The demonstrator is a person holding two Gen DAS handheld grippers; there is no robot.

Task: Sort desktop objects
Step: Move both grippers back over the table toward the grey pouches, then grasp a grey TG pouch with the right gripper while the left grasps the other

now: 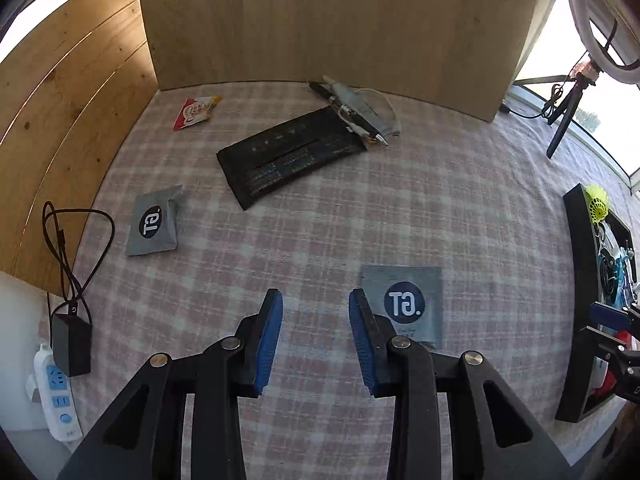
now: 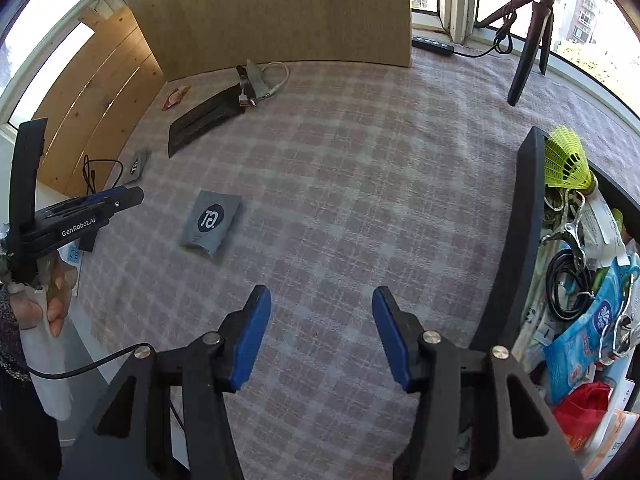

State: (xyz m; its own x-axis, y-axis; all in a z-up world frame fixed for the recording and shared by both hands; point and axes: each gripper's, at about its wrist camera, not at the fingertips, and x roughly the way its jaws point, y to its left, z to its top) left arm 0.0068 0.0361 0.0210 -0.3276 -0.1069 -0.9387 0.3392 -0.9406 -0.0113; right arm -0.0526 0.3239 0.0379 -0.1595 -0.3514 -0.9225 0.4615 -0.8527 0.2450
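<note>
While the black tray (image 2: 520, 240) at the table's right edge already holds a good share of the clutter — a yellow shuttlecock (image 2: 566, 162), a coiled black cable (image 2: 568, 284), a blue tissue pack (image 2: 588, 340), something red (image 2: 584, 404) — the sorting looks, by my judgement, only partly done. Several things remain on the checked tablecloth (image 1: 400, 208). Nearest the tray lies a grey sachet (image 1: 406, 304) with a round dark logo; a second grey sachet (image 1: 154, 220) lies well beyond it, further from the tray. Further still are a black pouch (image 1: 288, 156), with pens (image 1: 352, 114) and a white cable (image 1: 380, 100) at its end, and a red-and-white snack packet (image 1: 196, 114) far from the tray by the wooden board (image 1: 320, 20).

The left gripper (image 1: 316, 336) hangs over the cloth with its jaws moderately apart and nothing between them; the nearer sachet lies just beside its right finger. The right gripper (image 2: 322, 332) — closer to the tray — is spread wider and is empty too.
</note>
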